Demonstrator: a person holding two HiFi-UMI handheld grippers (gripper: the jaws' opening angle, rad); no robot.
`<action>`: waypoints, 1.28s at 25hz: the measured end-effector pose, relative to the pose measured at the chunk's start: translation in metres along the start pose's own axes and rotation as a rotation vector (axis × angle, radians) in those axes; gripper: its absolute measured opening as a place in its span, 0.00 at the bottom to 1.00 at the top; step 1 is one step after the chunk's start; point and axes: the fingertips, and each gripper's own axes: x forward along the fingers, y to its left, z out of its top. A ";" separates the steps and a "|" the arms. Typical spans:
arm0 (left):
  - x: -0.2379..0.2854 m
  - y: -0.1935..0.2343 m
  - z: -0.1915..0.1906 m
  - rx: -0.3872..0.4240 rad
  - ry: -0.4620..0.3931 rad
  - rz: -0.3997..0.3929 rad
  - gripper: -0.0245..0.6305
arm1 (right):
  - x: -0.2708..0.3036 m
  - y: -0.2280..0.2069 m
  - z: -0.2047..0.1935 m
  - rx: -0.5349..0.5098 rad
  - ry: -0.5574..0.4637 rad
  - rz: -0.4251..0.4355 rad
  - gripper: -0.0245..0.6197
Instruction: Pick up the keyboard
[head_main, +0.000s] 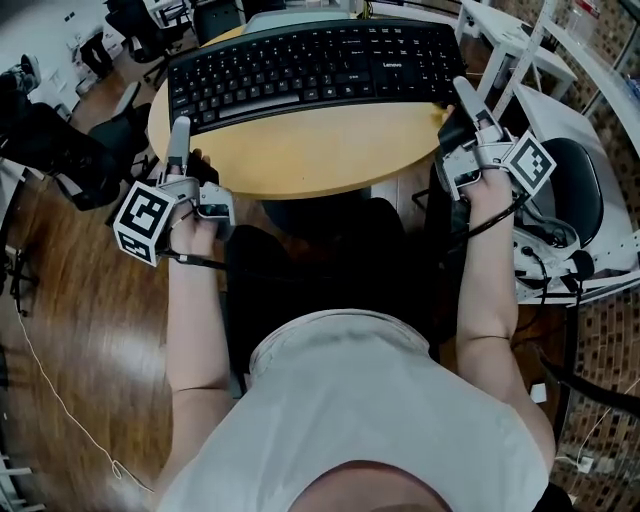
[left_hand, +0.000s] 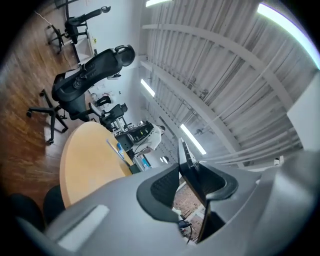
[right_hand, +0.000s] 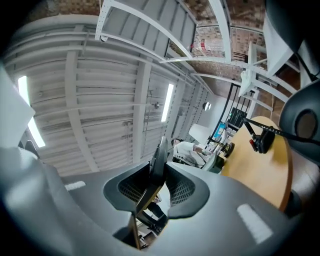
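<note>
Flat, wide black plastic keyboard (head_main: 310, 70) is held up over the round, smooth tan wood table (head_main: 320, 155); left gripper (head_main: 180, 135) pinches its left end and right gripper (head_main: 468, 100) its right end, ribbed grey pads on the thin edge; there might be a sliver of gap on the left one, hard to say; glossy dark wood floor (head_main: 85, 300), black office chair (left_hand: 85, 75); the person's torso blocks the lower middle of the head view.
</note>
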 end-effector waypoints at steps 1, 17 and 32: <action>-0.001 -0.003 0.001 0.005 -0.007 -0.010 0.73 | 0.000 0.005 0.002 -0.009 -0.003 0.010 0.20; -0.006 -0.013 0.007 0.029 -0.043 -0.041 0.73 | 0.000 0.010 0.002 -0.021 -0.015 0.048 0.20; -0.008 -0.017 0.009 0.037 -0.055 -0.049 0.73 | 0.000 0.009 0.001 -0.017 -0.018 0.057 0.20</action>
